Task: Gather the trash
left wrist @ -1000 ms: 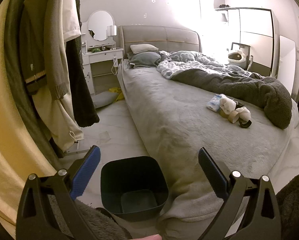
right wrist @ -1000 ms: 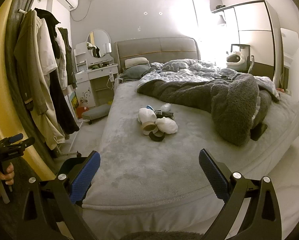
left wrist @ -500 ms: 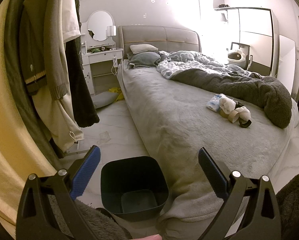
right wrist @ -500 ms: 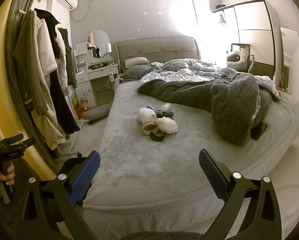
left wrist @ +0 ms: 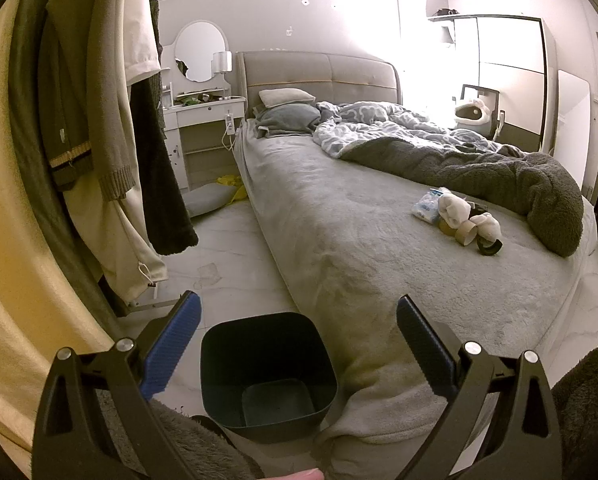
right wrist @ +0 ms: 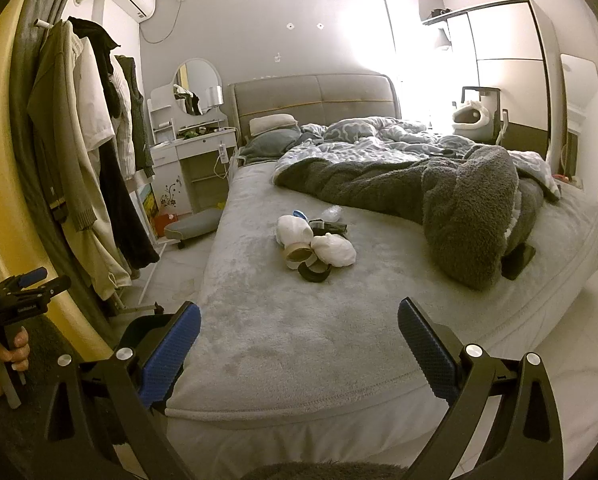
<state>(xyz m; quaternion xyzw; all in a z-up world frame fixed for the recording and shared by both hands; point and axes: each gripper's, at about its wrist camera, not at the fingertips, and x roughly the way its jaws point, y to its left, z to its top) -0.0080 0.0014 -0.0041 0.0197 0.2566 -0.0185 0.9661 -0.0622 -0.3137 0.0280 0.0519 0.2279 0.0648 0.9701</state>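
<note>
Left gripper (left wrist: 298,342) is spread wide with nothing between its blue pads, held low by the bed's foot corner and aimed up the room. Just under and ahead of it a dark bin (left wrist: 268,372) stands on the floor against the bed (left wrist: 339,248), open and apparently with nothing in it. The trash pile (left wrist: 457,218) lies well off to the right on the cover: white wads, tape rolls, a blue-white pack.

Right gripper (right wrist: 299,346) is likewise spread and holds nothing, level and pointing straight over the foot of the bed at the same pile (right wrist: 315,246), still well apart from it. The left hand (right wrist: 1,356) shows at the far left edge, gripping its tool upright.

The step in hand looks like the first reach. It should go best with the right gripper lowered over one white wad (right wrist: 334,250), closing on that piece alone so the rolls don't scatter, then carrying it left to the bin
</note>
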